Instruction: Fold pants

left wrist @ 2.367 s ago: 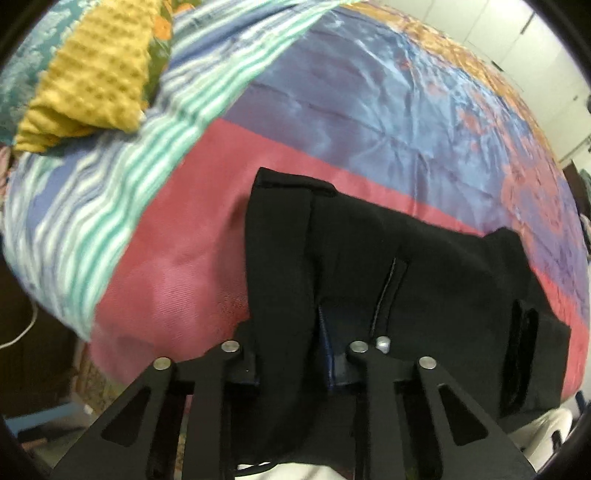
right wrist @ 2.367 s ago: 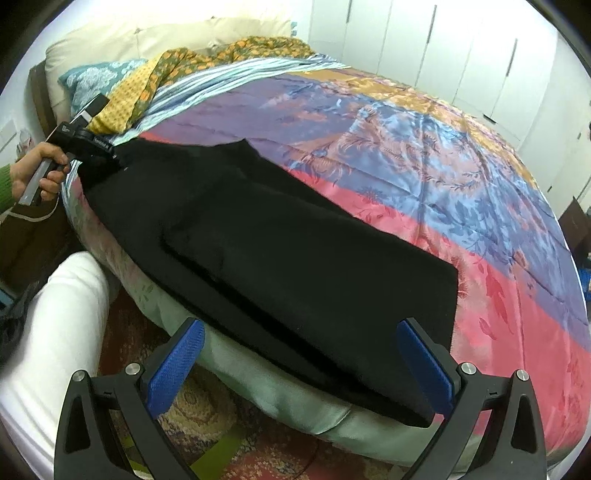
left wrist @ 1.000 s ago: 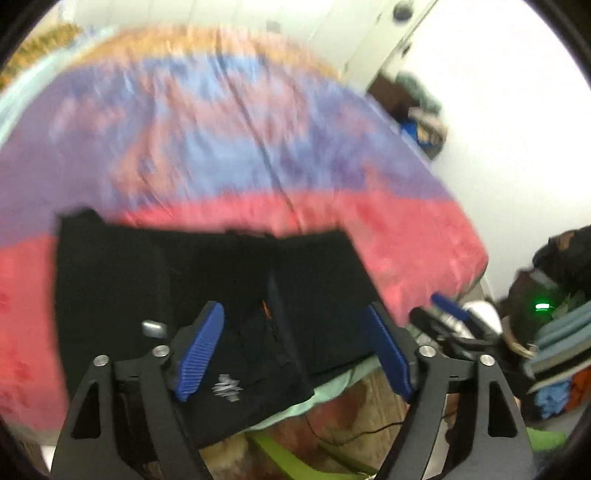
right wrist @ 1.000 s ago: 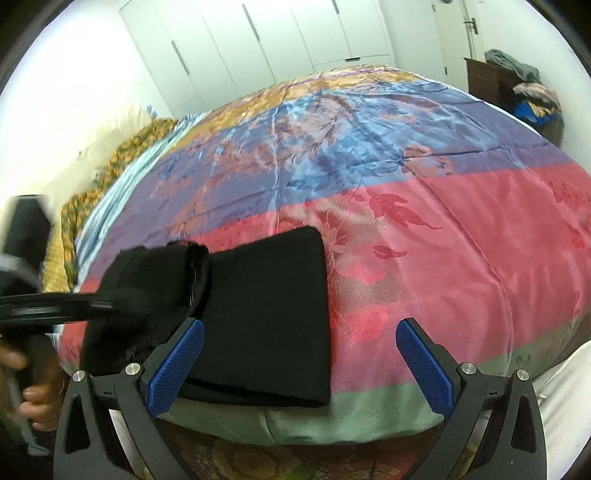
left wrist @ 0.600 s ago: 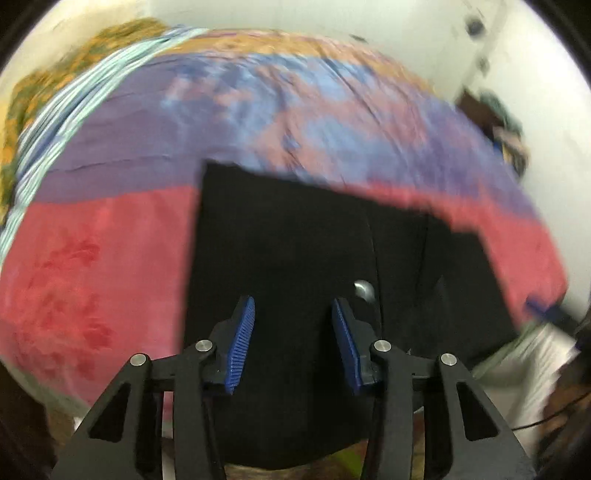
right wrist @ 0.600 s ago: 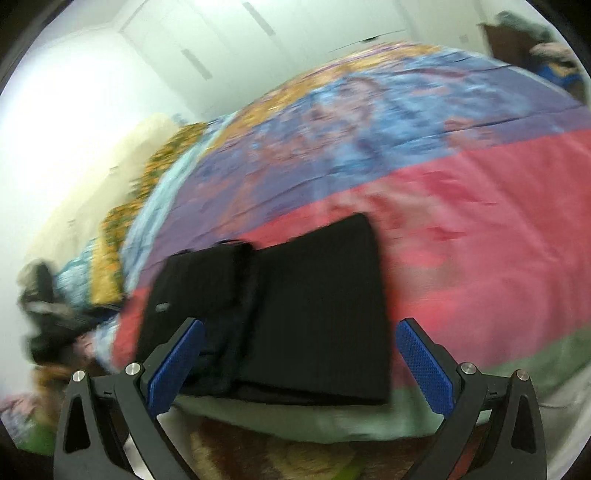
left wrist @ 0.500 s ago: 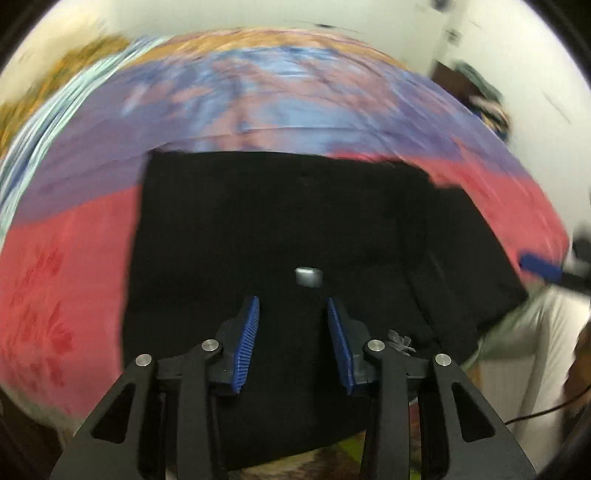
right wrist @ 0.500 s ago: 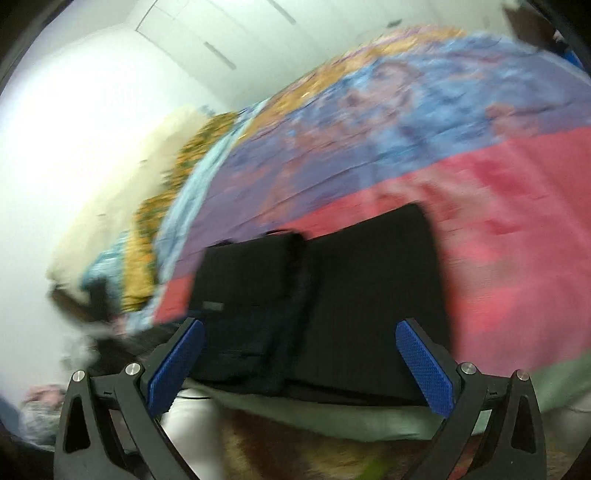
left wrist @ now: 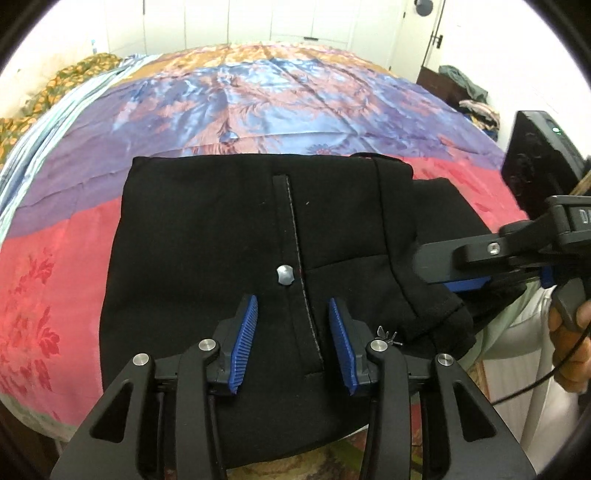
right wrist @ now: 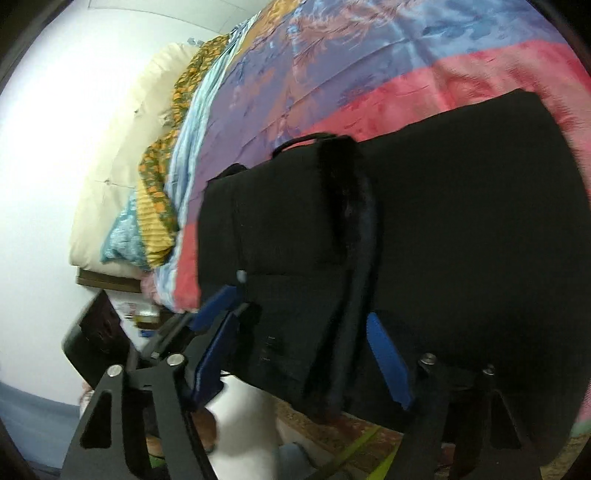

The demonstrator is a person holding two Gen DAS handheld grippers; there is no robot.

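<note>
Home bedroom: bed [left wrist: 258, 96] with satin patchwork bedspread [left wrist: 280, 110] ahead of jaws, cream pillow [right wrist: 122, 147] at its head, white wardrobe doors [left wrist: 207, 22] beyond, clothes heaped on dresser [left wrist: 461, 88] far right.

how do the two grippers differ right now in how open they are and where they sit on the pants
The left gripper stands narrowly open, over the seam just below the metal button. The right gripper gapes wider, reaching in at the side edge of the black pants. Both have blue pads, and neither is shut on cloth.
</note>
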